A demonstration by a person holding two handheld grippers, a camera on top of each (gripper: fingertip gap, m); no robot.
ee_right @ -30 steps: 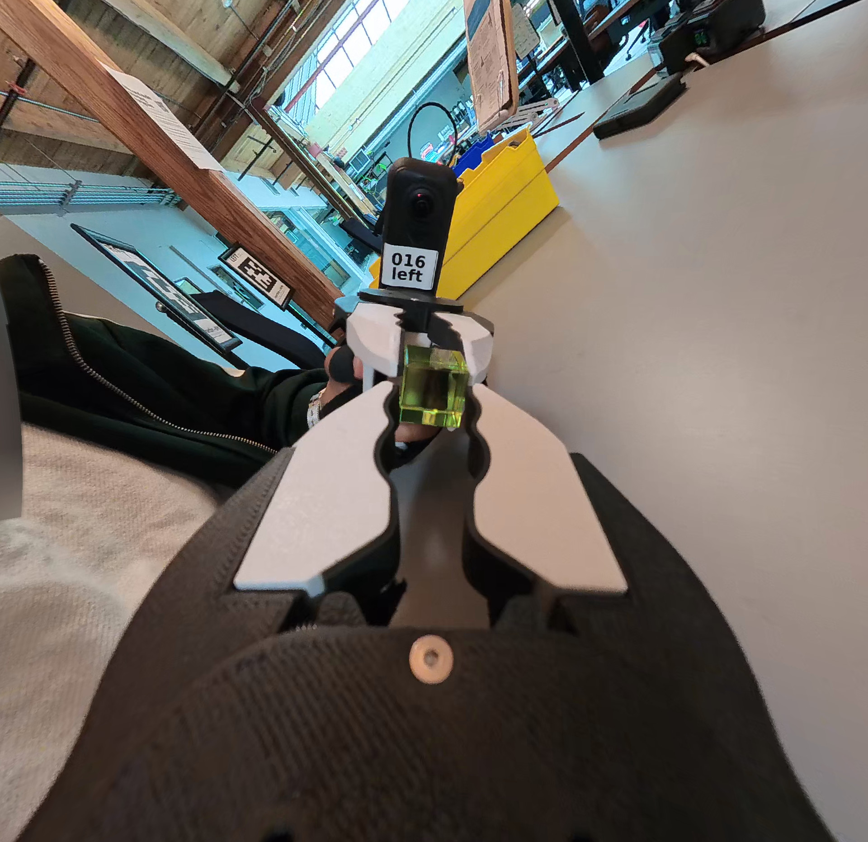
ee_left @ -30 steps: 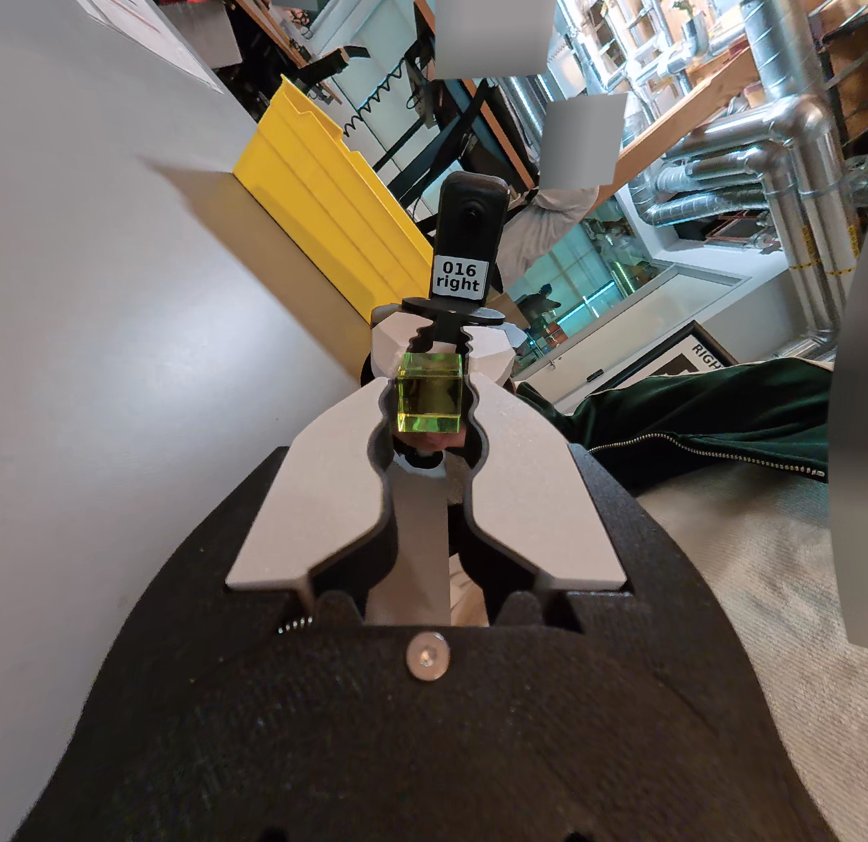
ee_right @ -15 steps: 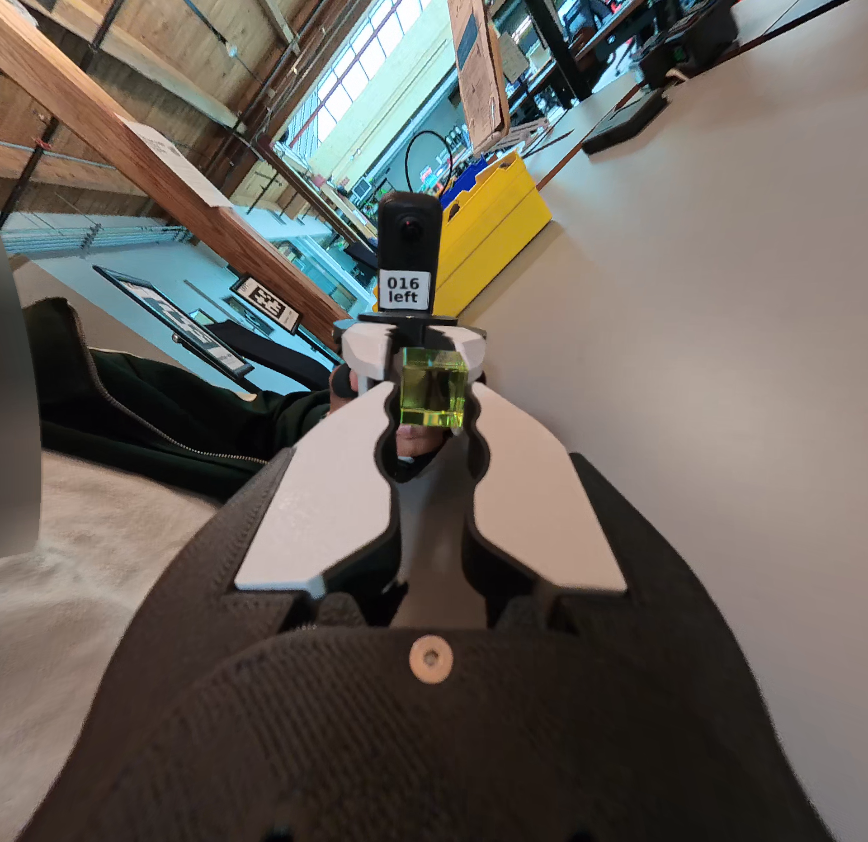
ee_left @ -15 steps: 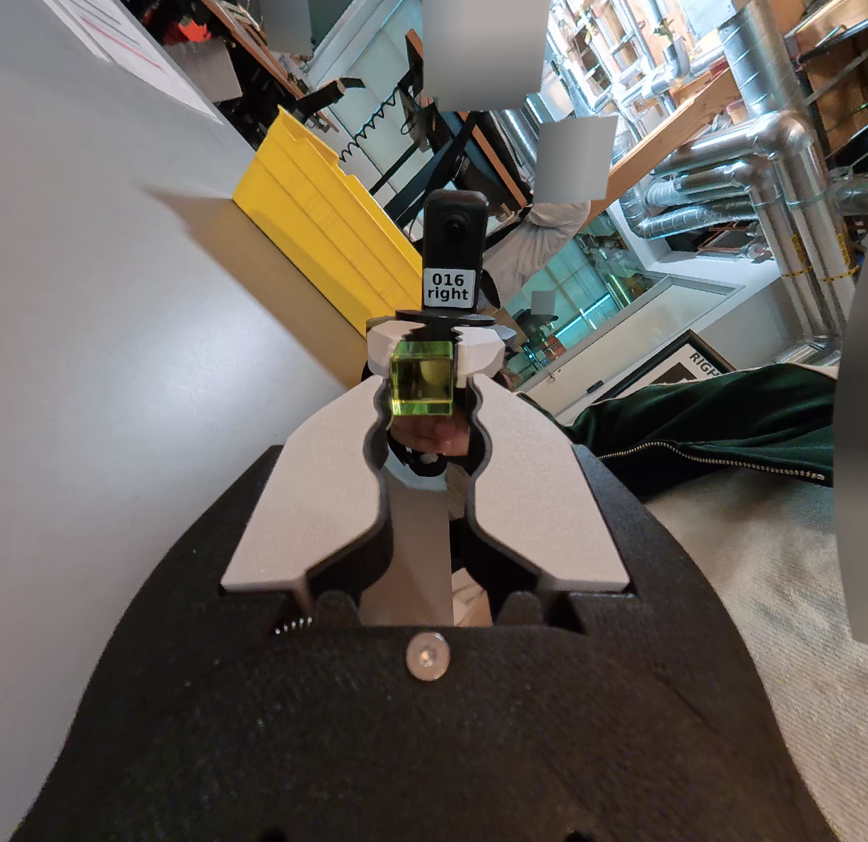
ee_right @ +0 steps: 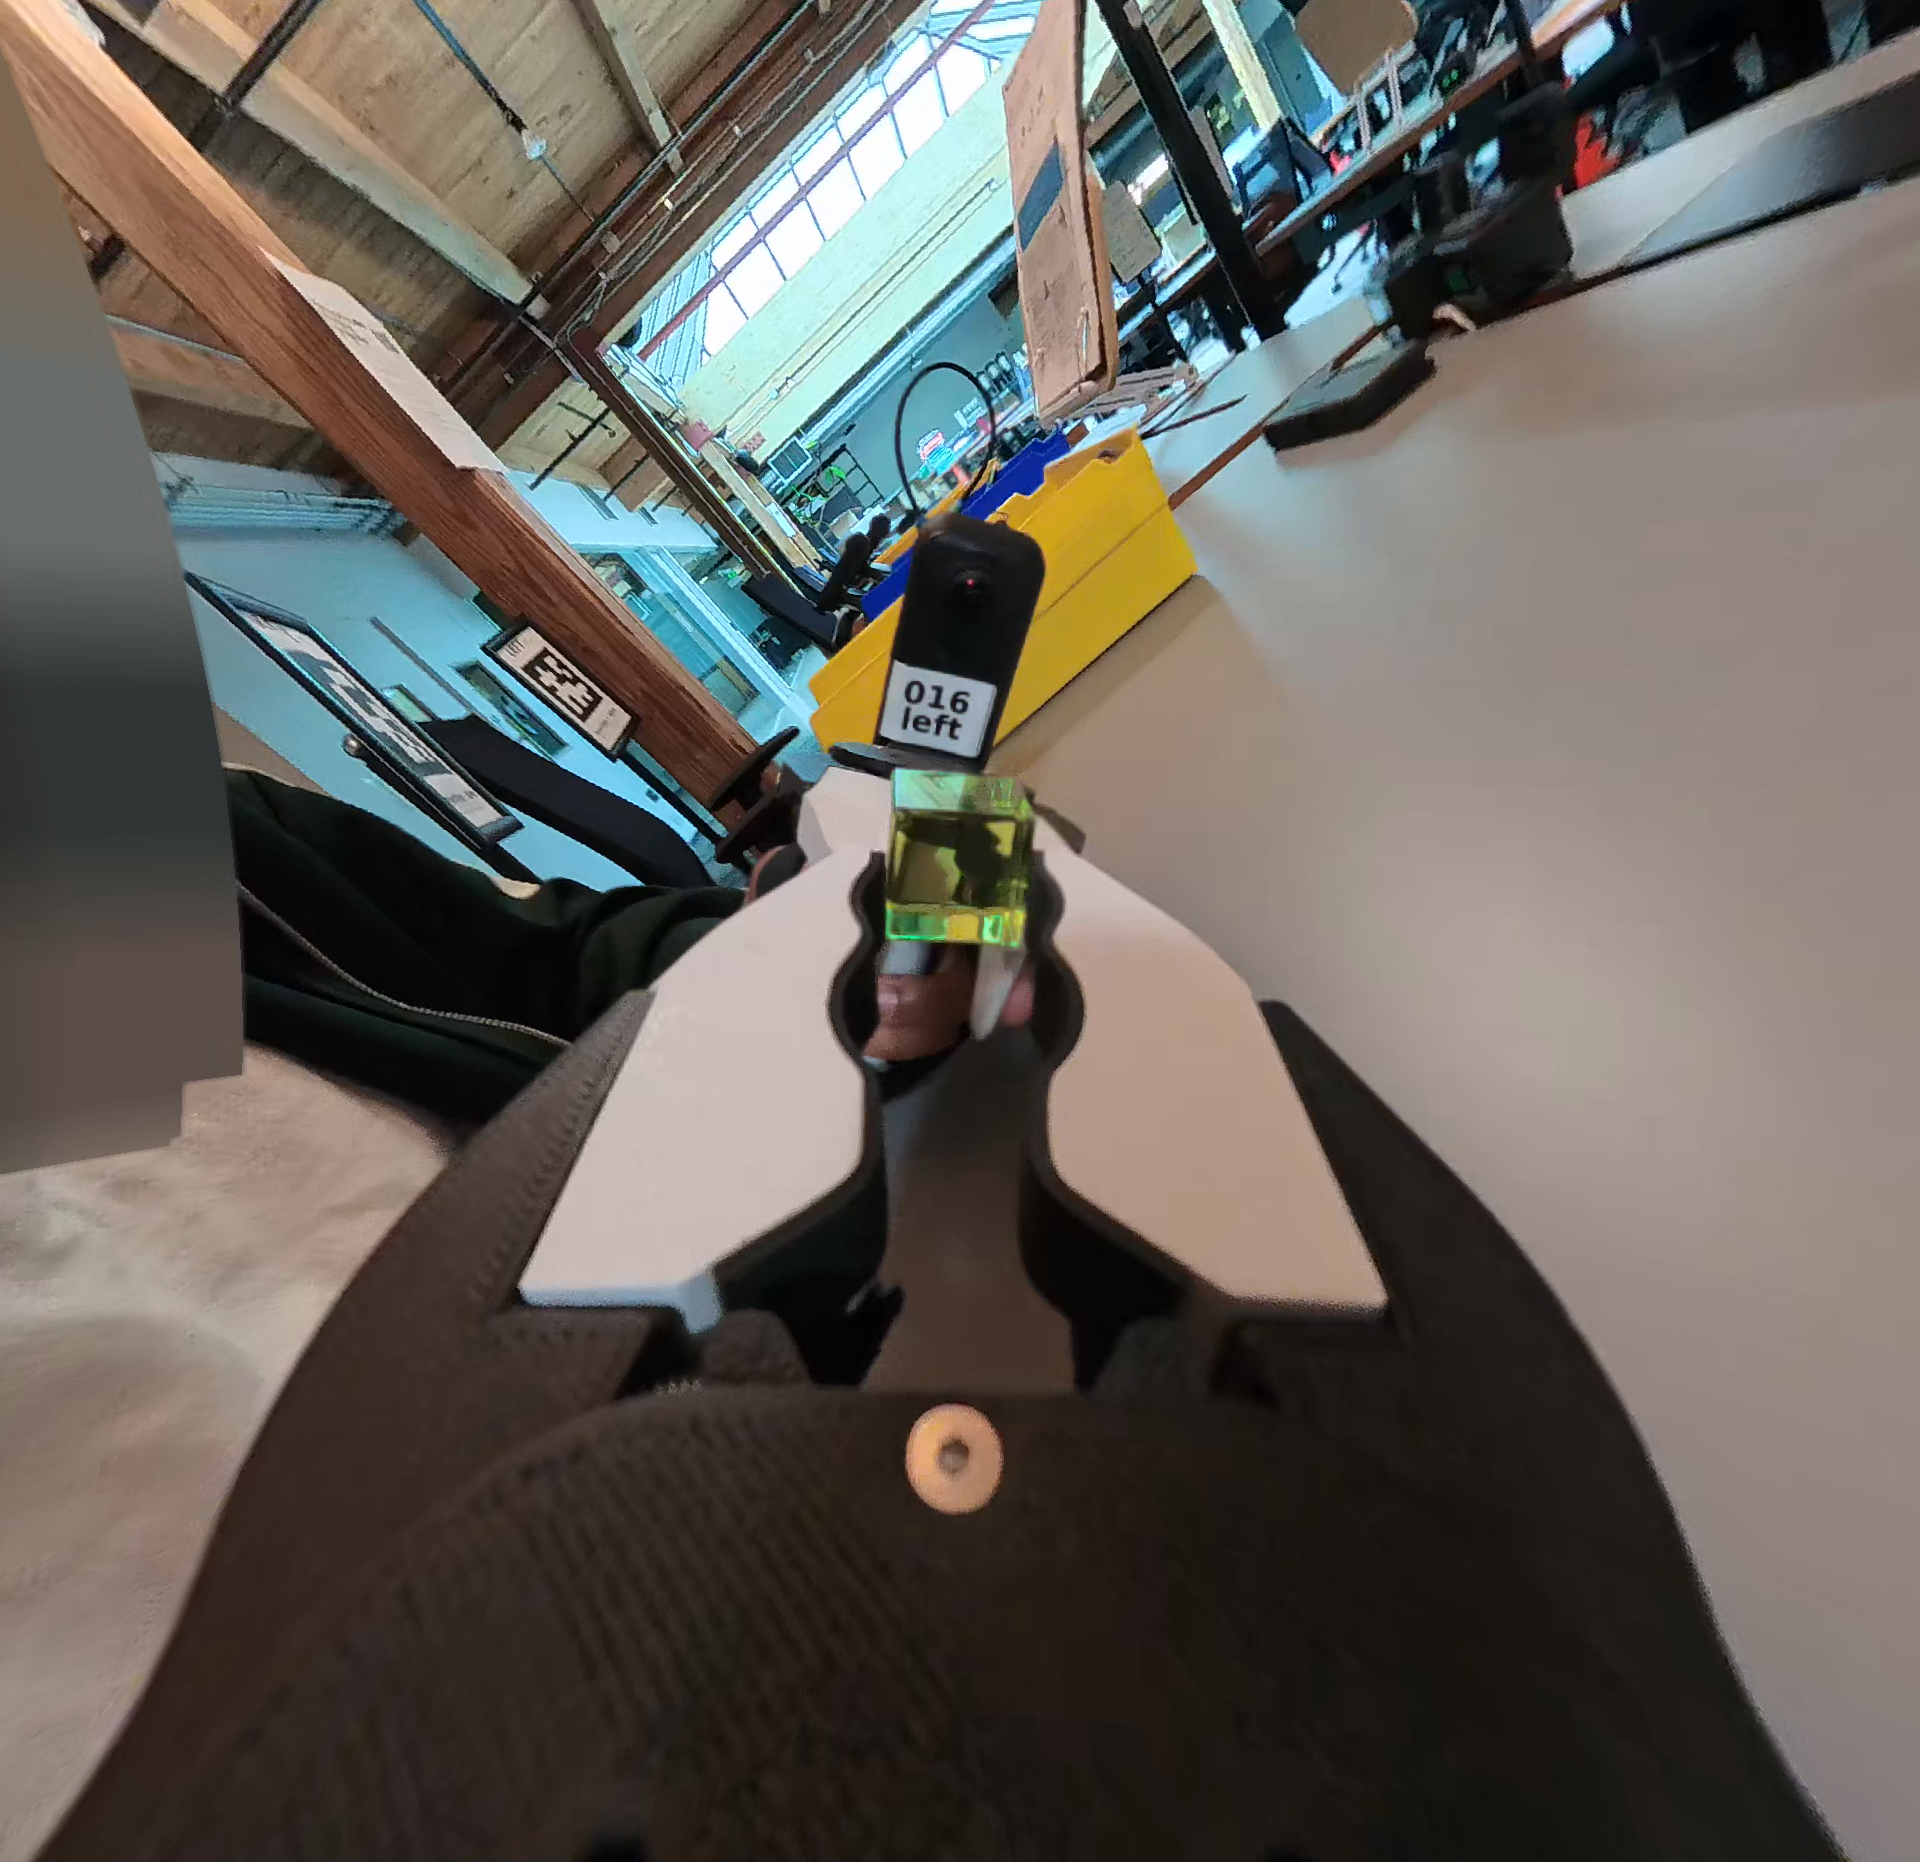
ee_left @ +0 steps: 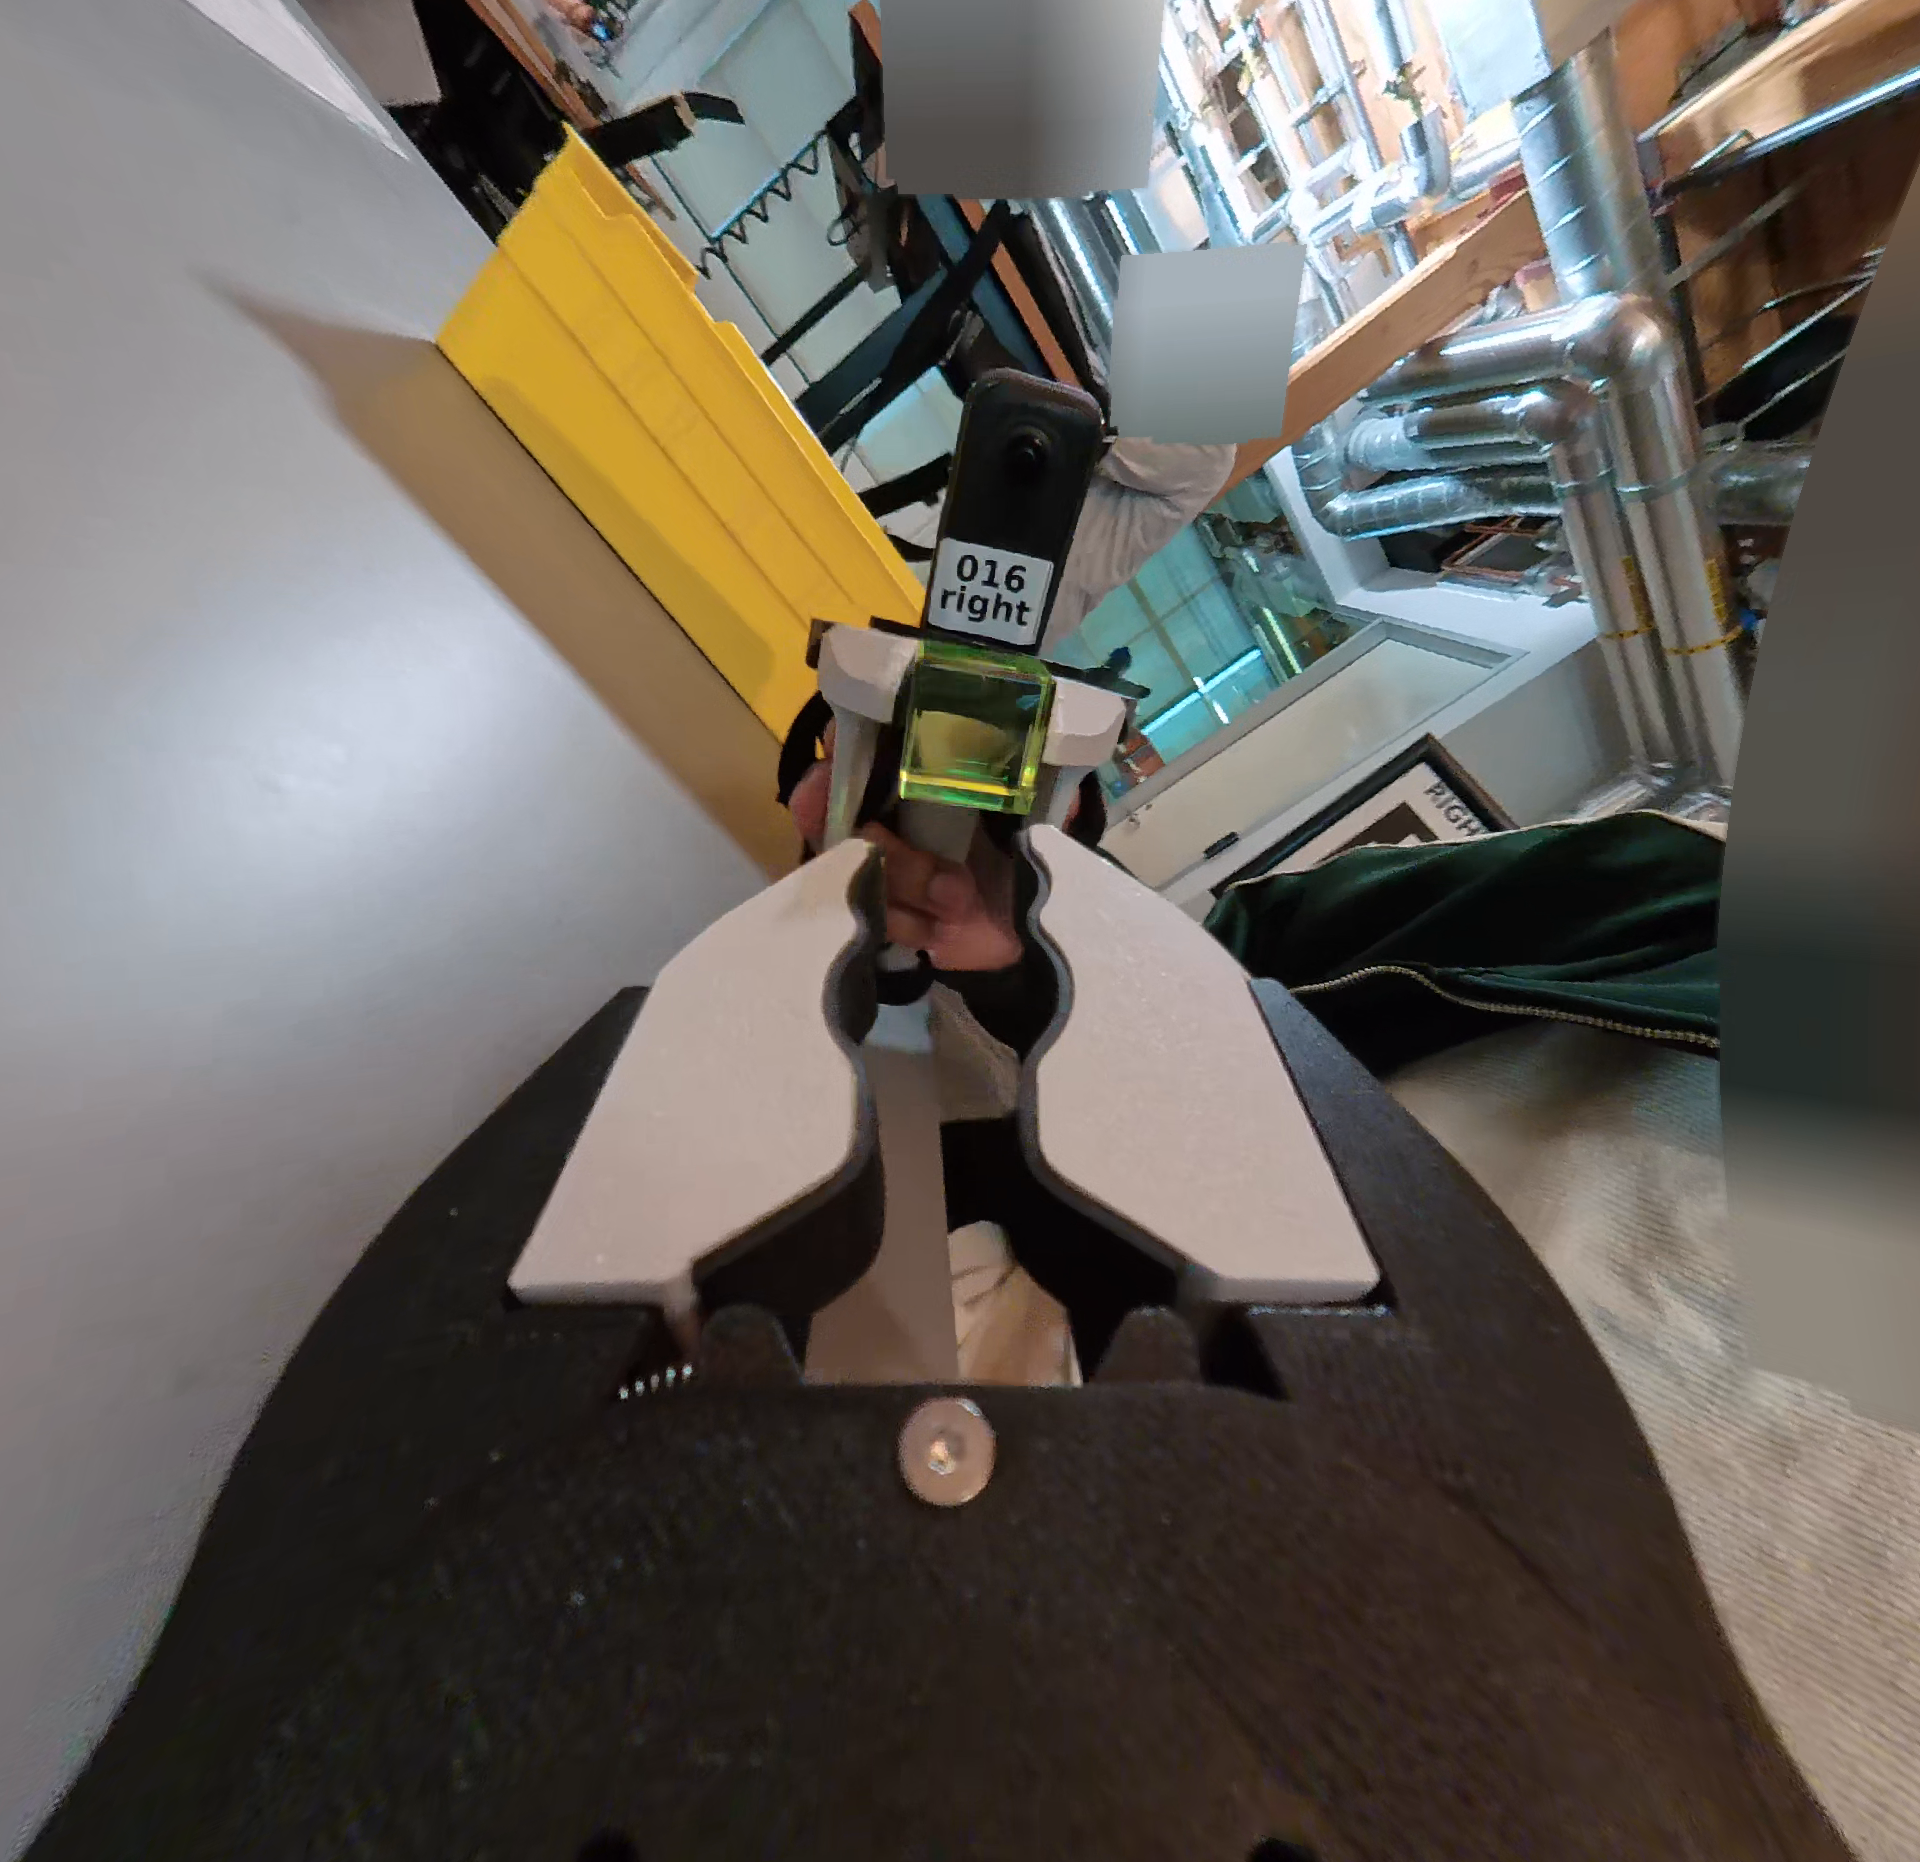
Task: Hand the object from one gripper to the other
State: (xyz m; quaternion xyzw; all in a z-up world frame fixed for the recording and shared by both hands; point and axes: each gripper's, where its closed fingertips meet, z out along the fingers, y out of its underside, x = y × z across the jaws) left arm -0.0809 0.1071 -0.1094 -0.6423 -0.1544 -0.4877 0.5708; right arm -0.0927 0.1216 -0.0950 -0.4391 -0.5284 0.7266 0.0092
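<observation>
Cube (ee_right: 958,860) between right gripper (ee_right: 951,882) jaws.

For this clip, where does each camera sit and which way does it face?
Left wrist view: on the left gripper, looking along its open, empty fingers at the right gripper, which holds the green cube; a hand, a dark green sleeve and the table show.
Right wrist view: on the right gripper, looking along its fingers shut on the cube at the left gripper beyond; a hand and the sleeve show.
Shared: the cube, both grippers, the yellow bin, the table. The cameras face each other.
</observation>
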